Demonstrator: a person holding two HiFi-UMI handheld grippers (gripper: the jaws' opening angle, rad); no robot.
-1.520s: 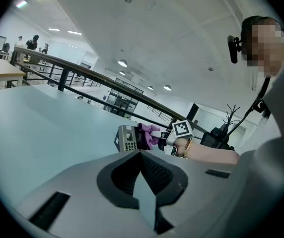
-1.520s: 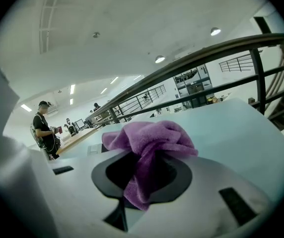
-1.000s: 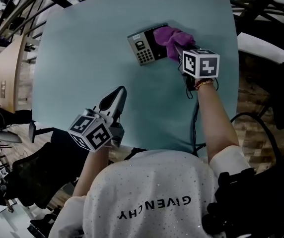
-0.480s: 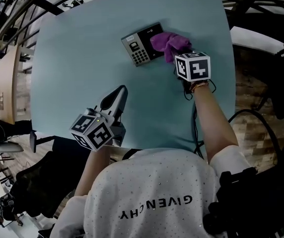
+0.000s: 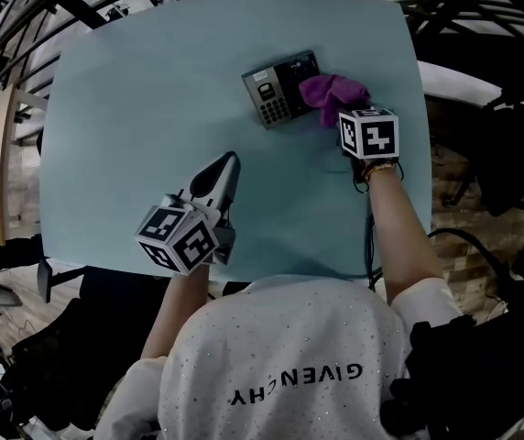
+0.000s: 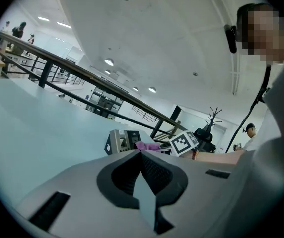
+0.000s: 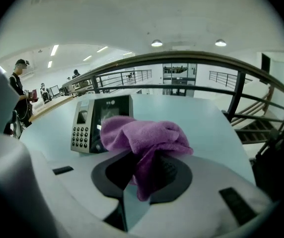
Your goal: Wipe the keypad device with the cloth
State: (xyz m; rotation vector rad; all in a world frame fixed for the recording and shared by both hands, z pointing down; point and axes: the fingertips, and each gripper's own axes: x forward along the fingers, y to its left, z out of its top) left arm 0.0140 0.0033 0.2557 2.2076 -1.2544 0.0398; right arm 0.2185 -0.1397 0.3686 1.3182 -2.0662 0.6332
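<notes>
Pinched tight between the jaws of the right gripper (image 7: 144,180): a purple cloth (image 7: 144,138), bunched and spilling forward over the tips. Just ahead of those jaws and slightly to their left: the keypad (image 7: 90,123), flat on the tabletop (image 5: 152,108), with the cloth apparently pressed against its dark screen end. Beyond the cloth's reach for now: the button grid at the far-left end, uncovered.

Pressed together on nothing: the jaws of the left gripper (image 6: 142,177), held low over bare tabletop, with the keypad well ahead of them and no part in the work.

Judged as mid-wipe: cloth gripped and brought onto the screen side, button side probably left to cover; impossible to tell how clean any part is
</notes>
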